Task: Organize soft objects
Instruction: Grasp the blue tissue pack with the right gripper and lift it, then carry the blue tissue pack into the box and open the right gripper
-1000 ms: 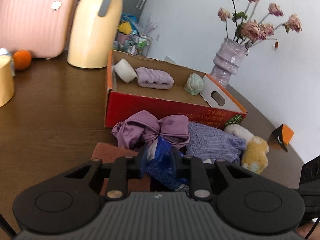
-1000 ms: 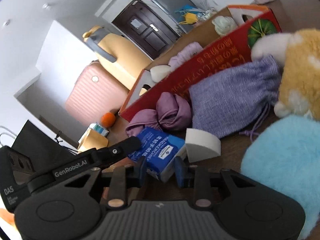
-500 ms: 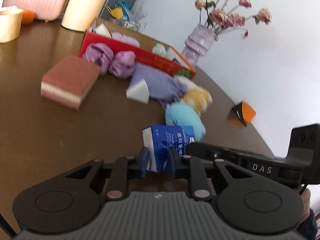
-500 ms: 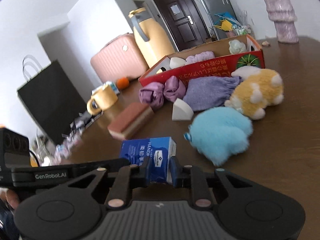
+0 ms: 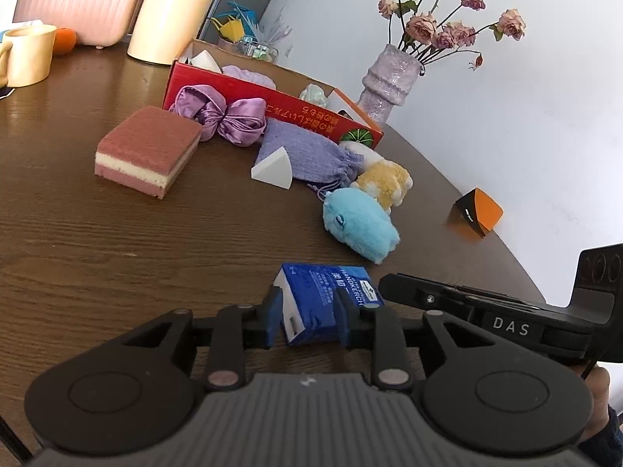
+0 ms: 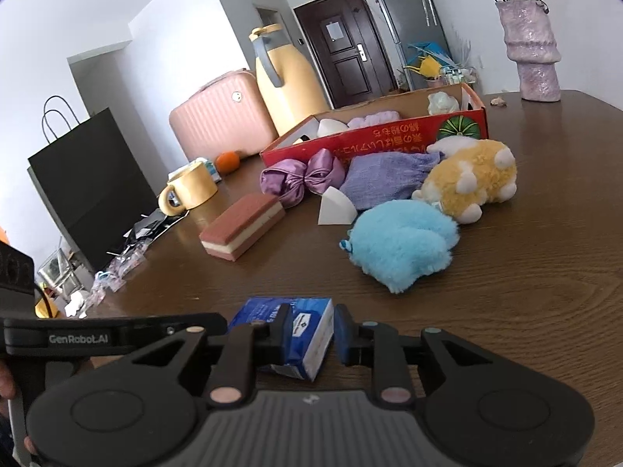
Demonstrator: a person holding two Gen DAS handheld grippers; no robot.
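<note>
A blue tissue pack (image 5: 325, 301) sits between both grippers near the table's front edge; it also shows in the right wrist view (image 6: 296, 334). My left gripper (image 5: 307, 321) stands open around it, with a gap at the left finger. My right gripper (image 6: 309, 336) stands open around its other end, with a gap at the right finger. Beyond lie a blue plush (image 5: 358, 223), a yellow plush (image 5: 385, 181), a white wedge sponge (image 5: 272, 169), a lilac knit pouch (image 5: 303, 151), a purple satin bow (image 5: 220, 114) and a pink layered sponge (image 5: 150, 150). The red cardboard box (image 5: 272, 99) holds a few soft items.
A lilac vase of dried roses (image 5: 389, 78) stands behind the box. A yellow mug (image 5: 29, 54), an orange (image 5: 64, 39), a yellow thermos (image 5: 171, 11) and a pink case (image 5: 81, 0) stand at the back left. An orange-black block (image 5: 477, 216) lies at the right edge.
Both grippers pulled the tissue pack back from the pile toward the table's front. Their jaws, tight on the pack before, have now loosened around it.
</note>
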